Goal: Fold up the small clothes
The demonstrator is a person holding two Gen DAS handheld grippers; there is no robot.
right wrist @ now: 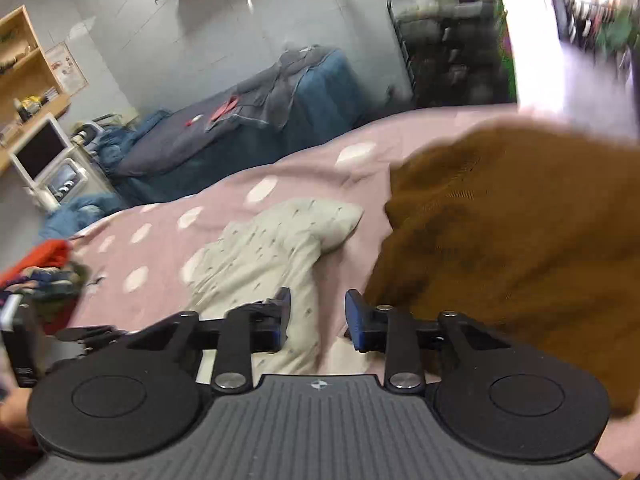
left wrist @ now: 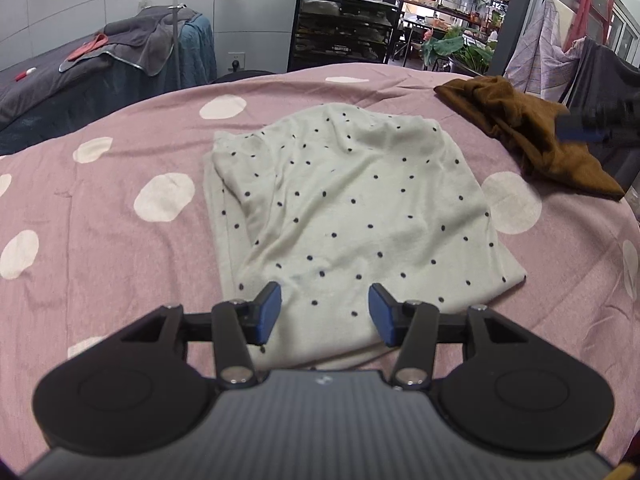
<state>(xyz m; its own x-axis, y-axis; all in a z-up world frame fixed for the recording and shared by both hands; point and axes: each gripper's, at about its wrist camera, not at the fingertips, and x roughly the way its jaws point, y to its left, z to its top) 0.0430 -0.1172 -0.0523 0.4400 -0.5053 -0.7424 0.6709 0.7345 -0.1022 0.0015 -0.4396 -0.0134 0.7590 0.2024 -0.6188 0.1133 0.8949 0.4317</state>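
Note:
A white garment with dark dots (left wrist: 352,208) lies folded on the pink spotted bed cover (left wrist: 120,240). My left gripper (left wrist: 324,312) is open just above its near edge and holds nothing. A crumpled brown garment (left wrist: 532,132) lies at the far right. My right gripper shows there as a blur (left wrist: 592,124) over the brown garment. In the right wrist view, my right gripper (right wrist: 318,316) is open and empty, between the white garment (right wrist: 272,248) on its left and the brown garment (right wrist: 520,240) on its right. That view is blurred.
A pile of mixed clothes (right wrist: 44,272) lies at the bed's left edge in the right wrist view. A second bed with grey and blue covers (left wrist: 100,68) stands behind. A black shelf rack (left wrist: 340,28) stands at the back. Hanging clothes (left wrist: 540,52) are at the right.

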